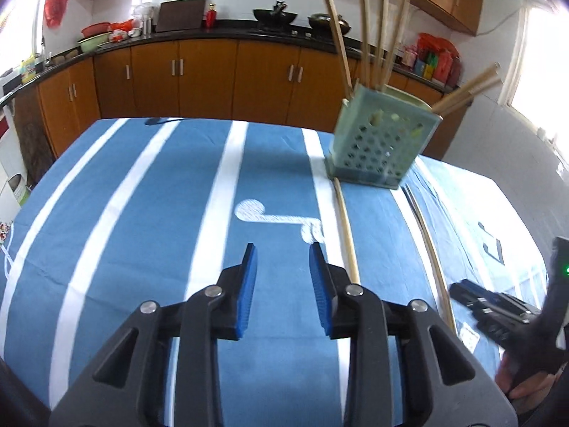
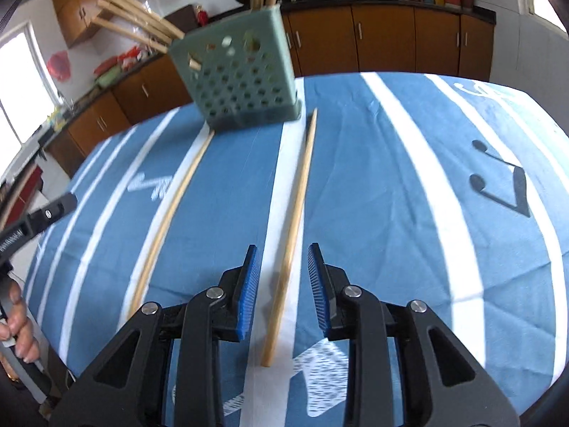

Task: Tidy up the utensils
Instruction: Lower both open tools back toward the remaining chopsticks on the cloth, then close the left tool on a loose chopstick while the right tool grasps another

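A pale green perforated utensil holder [image 1: 382,138] stands on the blue striped cloth with several wooden chopsticks [image 1: 368,35] in it; it also shows in the right wrist view [image 2: 242,85]. Two loose chopsticks lie on the cloth: one [image 2: 291,235] runs between my right gripper's open fingers, the other [image 2: 170,210] lies to its left. In the left wrist view they show as one chopstick [image 1: 346,227] and another [image 1: 432,245]. My left gripper [image 1: 282,249] is open and empty above the cloth. My right gripper [image 2: 282,251] is open around the chopstick.
The table [image 1: 142,195] is covered by a blue cloth with white stripes. Brown kitchen cabinets [image 1: 213,74] and a dark counter with pots stand behind it. The right gripper's body [image 1: 498,309] shows at the left view's right edge.
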